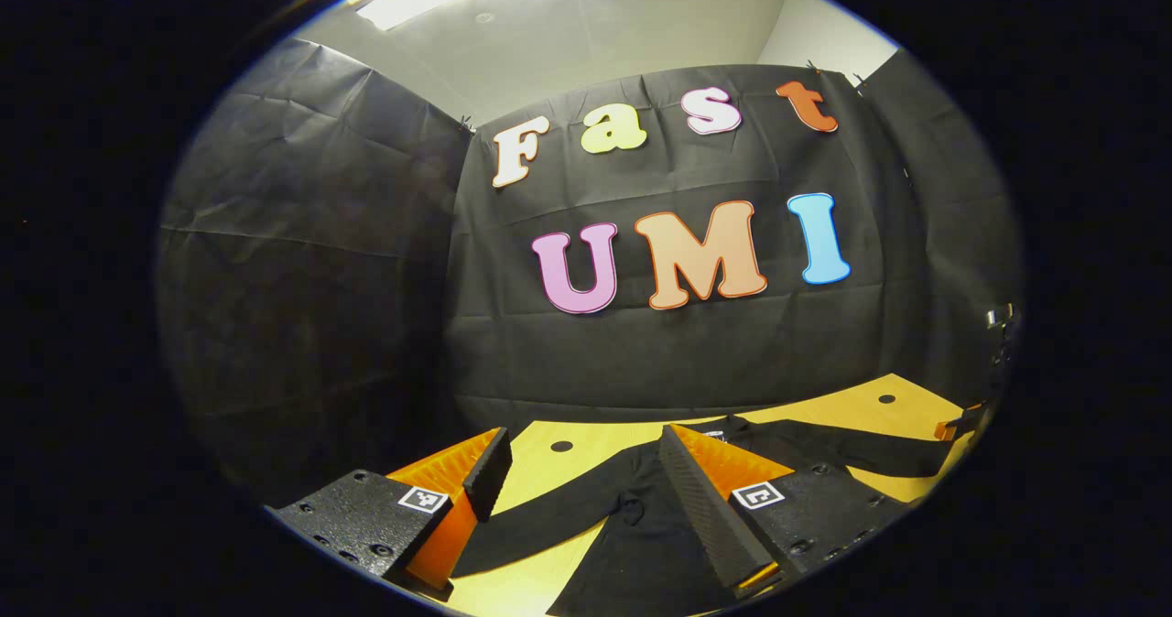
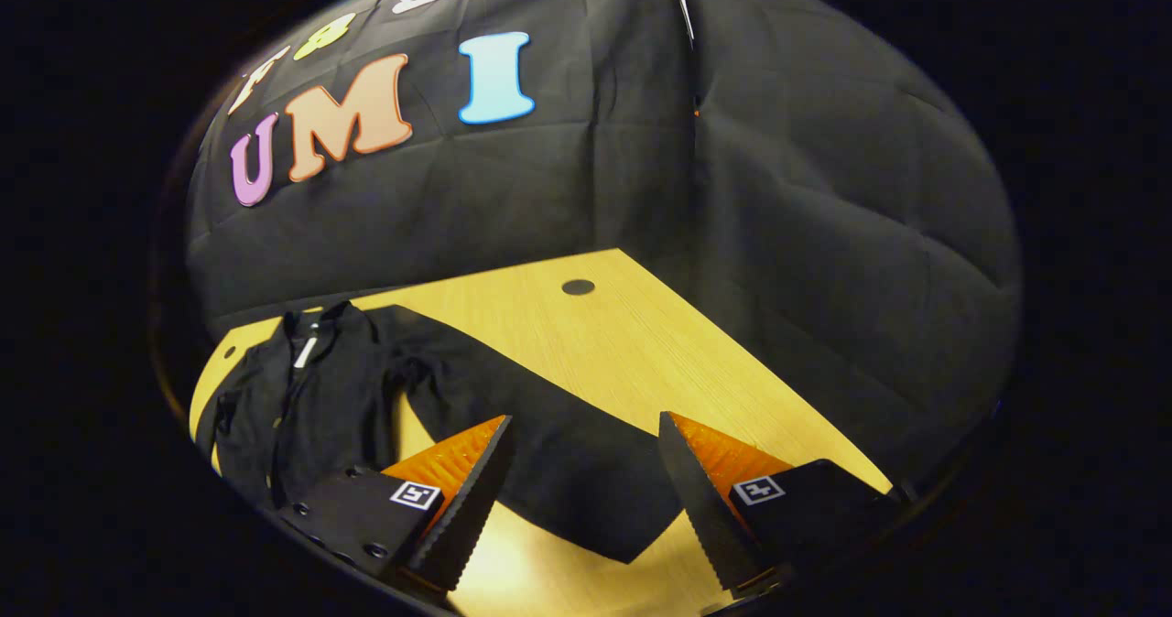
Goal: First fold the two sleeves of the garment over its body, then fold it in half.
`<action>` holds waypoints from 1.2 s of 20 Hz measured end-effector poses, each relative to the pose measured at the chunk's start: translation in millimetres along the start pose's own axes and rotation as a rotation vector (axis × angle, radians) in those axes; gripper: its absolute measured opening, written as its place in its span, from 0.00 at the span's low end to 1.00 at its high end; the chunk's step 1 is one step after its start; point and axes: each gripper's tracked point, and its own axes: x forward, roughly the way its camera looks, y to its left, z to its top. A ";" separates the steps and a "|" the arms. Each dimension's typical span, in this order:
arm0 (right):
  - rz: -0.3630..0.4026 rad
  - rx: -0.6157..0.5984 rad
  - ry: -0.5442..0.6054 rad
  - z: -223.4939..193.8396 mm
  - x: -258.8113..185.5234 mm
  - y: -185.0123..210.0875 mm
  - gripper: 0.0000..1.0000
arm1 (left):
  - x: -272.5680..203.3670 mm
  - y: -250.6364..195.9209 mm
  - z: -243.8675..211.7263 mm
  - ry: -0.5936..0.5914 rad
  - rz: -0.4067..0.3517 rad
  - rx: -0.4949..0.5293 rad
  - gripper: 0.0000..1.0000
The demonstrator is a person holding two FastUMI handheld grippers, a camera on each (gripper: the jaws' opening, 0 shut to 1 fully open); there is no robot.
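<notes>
On the wooden surface point(image 2: 586, 342): dark garment point(image 2: 320, 397) lying flat, front up, sleeves spread out to the sides, nothing folded over the body.

Left gripper view: left hand-held gripper point(image 1: 579, 487) is wide open, nothing between the fingers, hovering above the garment point(image 1: 632, 544). One sleeve point(image 1: 540, 516) runs out diagonally across the gap between the fingers, toward the lower left. The other sleeve point(image 1: 851, 448) stretches off to the right, past the finger on that side. Collar area sits just behind that finger, partly hidden by it. Round dark hole in the surface point(image 1: 561, 446) just beyond the near sleeve, a second one farther right near the surface corner.

Right gripper view: right hand-held gripper point(image 2: 582, 470) also wide open, empty. A sleeve point(image 2: 568, 470) lies between and below its fingers, cuff end pointing toward the bottom of the view; can't tell if the fingertips touch the cloth or sit just above it. Garment body is off to the left, zip or placket line down its middle, collar at the far end near the black cloth wall point(image 2: 824, 232). Round hole in the surface point(image 2: 578, 286) well beyond the sleeve.
</notes>
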 end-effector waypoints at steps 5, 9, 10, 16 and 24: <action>-0.028 -0.004 0.080 -24.1 27.1 -9.3 1.00 | 2.3 -0.4 -11.1 0.031 0.006 -0.010 0.96; -0.057 0.026 0.116 -37.1 40.3 -16.7 1.00 | 2.7 0.4 -17.4 0.049 0.008 -0.007 0.96; -0.061 0.026 0.130 -41.2 42.9 -18.1 1.00 | 3.5 -0.1 -16.9 0.047 0.005 -0.006 0.99; -0.060 0.010 0.171 -60.9 53.5 -23.2 1.00 | 8.5 -1.1 -18.2 0.051 -0.001 -0.004 1.00; -0.048 0.028 0.156 -64.0 57.7 -21.4 1.00 | 9.7 -5.9 -22.5 0.065 -0.022 -0.012 0.93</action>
